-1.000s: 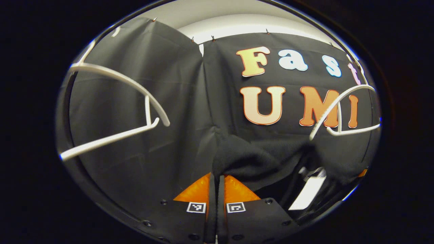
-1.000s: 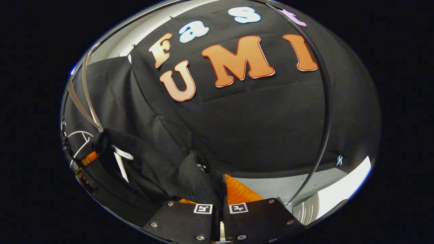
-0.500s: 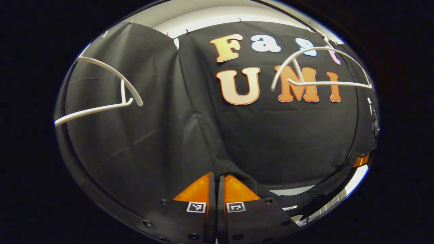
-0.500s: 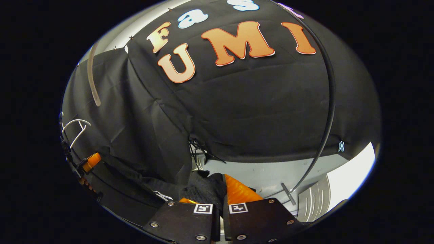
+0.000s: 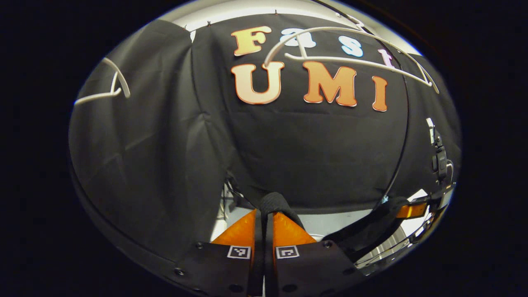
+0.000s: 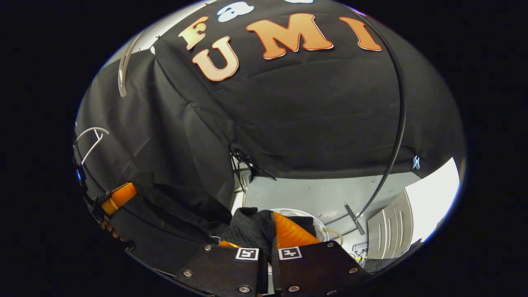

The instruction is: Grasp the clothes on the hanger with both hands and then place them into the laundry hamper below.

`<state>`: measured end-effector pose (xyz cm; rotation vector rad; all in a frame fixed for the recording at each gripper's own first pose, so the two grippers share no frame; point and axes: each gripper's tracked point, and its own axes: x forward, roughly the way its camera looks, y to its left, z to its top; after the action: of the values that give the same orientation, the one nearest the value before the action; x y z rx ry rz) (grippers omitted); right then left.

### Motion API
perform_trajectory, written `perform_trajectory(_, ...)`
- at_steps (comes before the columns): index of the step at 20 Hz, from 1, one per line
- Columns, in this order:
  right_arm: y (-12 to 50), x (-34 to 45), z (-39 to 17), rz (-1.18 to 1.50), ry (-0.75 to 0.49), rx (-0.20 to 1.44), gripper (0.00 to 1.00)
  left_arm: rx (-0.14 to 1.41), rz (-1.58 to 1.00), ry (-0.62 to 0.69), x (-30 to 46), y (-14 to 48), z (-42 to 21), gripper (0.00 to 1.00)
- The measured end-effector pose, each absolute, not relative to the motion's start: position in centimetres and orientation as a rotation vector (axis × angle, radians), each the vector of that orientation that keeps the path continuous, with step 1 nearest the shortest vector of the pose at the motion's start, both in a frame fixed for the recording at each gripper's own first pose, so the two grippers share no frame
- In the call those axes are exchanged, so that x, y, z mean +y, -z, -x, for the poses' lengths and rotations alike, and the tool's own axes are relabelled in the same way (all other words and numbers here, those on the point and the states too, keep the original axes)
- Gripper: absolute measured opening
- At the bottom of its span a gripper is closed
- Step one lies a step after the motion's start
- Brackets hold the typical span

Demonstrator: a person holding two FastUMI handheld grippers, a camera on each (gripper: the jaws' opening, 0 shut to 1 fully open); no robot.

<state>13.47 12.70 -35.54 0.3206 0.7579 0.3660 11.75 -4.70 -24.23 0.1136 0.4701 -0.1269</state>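
The black garment (image 5: 273, 201) is pinched in a fold between the fingers of my left gripper (image 5: 264, 214), which is shut on it. From there it stretches in a dark band (image 5: 363, 229) low to the right, to the other gripper (image 5: 409, 210). In the right gripper view, my right gripper (image 6: 264, 226) is shut on a bunched part of the garment (image 6: 246, 225); the cloth covers its left finger. The garment runs left to the left gripper (image 6: 119, 195). A bare white hanger (image 5: 350, 43) hangs high above. A white round rim (image 6: 307, 214), likely the hamper, peeks from behind my right fingers.
A second white hanger (image 5: 110, 87) hangs at the upper left. Two white hangers (image 6: 123, 70) (image 6: 88, 139) are at the left of the right gripper view. A black curved rail pole (image 6: 398, 103) comes down to the grey floor (image 6: 313, 194). A white slatted panel (image 6: 392, 231) stands at the right.
Both grippers have come down with the garment, which has slid off the hanger. The hanger has risen in view and is bare; the floor and a white rim have appeared.
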Motion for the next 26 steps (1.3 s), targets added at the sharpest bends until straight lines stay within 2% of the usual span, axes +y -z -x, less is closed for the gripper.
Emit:
perform_trajectory(10,44.0,13.8,-9.8,-0.265,-0.335,0.916,0.04,0.693,-0.1,0.196,-8.4,34.4,-9.2,0.08)
perform_trajectory(18,50.5,12.8,-6.3,-0.194,-0.266,1.086,0.07,0.953,0.008,0.134,-8.5,43.8,-6.1,0.08)
perform_trajectory(23,51.4,12.2,-6.6,-0.187,-0.239,1.107,0.11,1.065,-0.017,0.07,-6.6,47.3,-3.9,0.07)
perform_trajectory(26,51.1,11.6,-7.1,-0.168,-0.234,1.101,0.11,1.127,-0.008,0.054,-6.2,48.9,-2.6,0.16)
